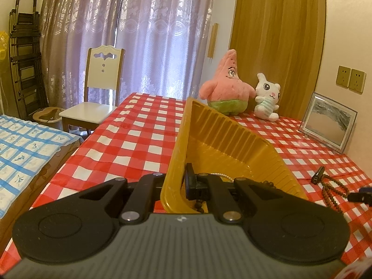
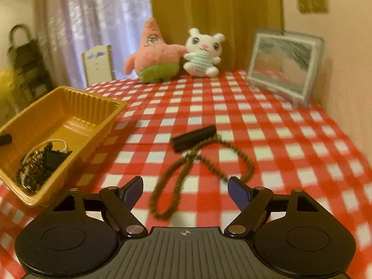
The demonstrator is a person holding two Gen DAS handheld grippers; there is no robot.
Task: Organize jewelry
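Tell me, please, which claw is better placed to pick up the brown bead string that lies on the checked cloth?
The right claw. Its jaws stand open with nothing between them, just before the brown bead string on the cloth. The left claw is shut on the wall of the yellow tray, so it is busy.

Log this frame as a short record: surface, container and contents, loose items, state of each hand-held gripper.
surface: checked tablecloth
container: yellow tray, holding a bracelet and dark beads
loose item: bead necklace with black tassel, on the cloth beside the tray
left hand-held gripper: shut on the tray's near wall
right hand-held gripper: open, empty, jaws either side of the necklace
background: two plush toys, picture frame
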